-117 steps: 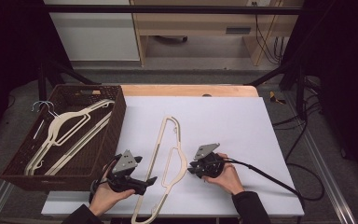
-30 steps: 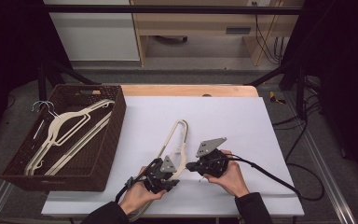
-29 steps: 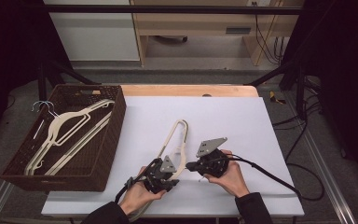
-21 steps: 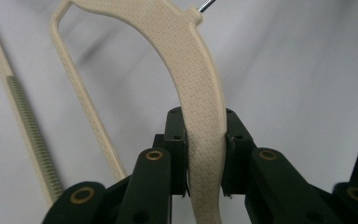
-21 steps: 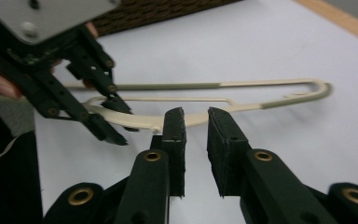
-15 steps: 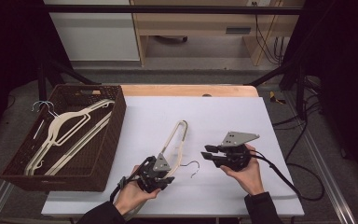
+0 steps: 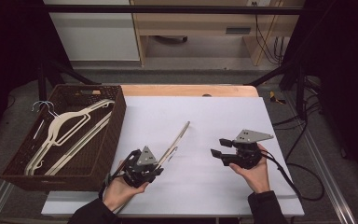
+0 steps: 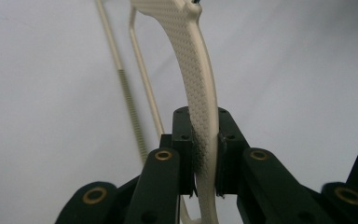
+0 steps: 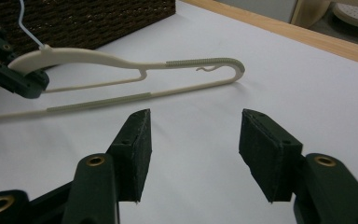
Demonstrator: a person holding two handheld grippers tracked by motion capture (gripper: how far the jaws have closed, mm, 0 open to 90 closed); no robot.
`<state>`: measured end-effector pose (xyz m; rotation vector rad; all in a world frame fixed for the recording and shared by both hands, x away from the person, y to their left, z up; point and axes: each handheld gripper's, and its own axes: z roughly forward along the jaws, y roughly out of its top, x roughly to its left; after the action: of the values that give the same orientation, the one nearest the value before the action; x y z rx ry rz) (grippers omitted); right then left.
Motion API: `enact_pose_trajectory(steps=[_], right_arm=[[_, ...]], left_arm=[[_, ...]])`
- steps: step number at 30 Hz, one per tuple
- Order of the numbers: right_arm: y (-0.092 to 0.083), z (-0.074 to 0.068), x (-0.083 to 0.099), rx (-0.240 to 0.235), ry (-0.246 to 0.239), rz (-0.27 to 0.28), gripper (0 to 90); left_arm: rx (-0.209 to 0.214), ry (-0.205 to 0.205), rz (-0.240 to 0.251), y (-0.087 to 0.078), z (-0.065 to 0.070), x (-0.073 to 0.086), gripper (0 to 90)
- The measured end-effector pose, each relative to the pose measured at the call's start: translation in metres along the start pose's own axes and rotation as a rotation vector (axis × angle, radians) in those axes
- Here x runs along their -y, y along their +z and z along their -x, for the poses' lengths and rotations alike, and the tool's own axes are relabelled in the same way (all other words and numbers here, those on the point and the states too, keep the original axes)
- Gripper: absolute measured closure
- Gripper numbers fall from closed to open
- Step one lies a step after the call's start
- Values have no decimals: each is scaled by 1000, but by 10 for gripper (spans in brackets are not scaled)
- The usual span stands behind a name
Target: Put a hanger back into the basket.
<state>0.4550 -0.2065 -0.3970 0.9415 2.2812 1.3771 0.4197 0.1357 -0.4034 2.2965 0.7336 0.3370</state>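
Observation:
A cream plastic hanger (image 7: pixel 177 137) is held up off the white table (image 7: pixel 223 107), tilted on edge. My left gripper (image 7: pixel 142 165) is shut on its shoulder arm and its jaws have just been closing tighter. In the left gripper view the pads (image 8: pixel 186 158) press both sides of the hanger (image 8: pixel 200 88). My right gripper (image 7: pixel 218 147) hovers to the hanger's right, apart from it. Its jaws have just been opening and are open with nothing between them. From the right gripper (image 9: pixel 193 140), the hanger (image 9: pixel 121 60) lies ahead, with the left gripper (image 9: pixel 14 77) at its end.
A brown wicker basket (image 7: pixel 114 121) stands at the table's left and holds more cream hangers (image 7: pixel 65 128). A wooden strip (image 7: pixel 191 90) runs along the far edge. The right gripper's cable (image 7: pixel 286 175) trails off the right side.
The right gripper let go of the hanger, opened and moved away to the right. The left gripper lifted the hanger, which turned from lying flat to standing on edge.

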Motion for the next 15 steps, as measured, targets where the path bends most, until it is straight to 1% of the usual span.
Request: enact_pose_trajectory(steps=[4, 6, 8, 9, 11, 13, 15], right_arm=[[-2, 1, 1, 12, -4, 3, 402], [-3, 1, 1, 9, -6, 5, 372], [-5, 0, 1, 14, -7, 11, 346], [-5, 0, 1, 16, -9, 14, 332], [-7, 0, 1, 19, -6, 24, 305], [-9, 1, 1, 23, -1, 38, 275], [-11, 1, 1, 24, 4, 51, 245]], left_arm=[[-17, -11, 15, -8, -6, 0, 837], [-22, -19, 26, -11, -9, 0, 855], [3, -28, 40, -15, -12, 1, 861], [5, -36, 48, -17, -13, 1, 861], [-1, -31, 57, -20, -14, 0, 861], [5, -38, 67, -24, -15, 0, 861], [11, -37, 80, -28, -17, -1, 861]])
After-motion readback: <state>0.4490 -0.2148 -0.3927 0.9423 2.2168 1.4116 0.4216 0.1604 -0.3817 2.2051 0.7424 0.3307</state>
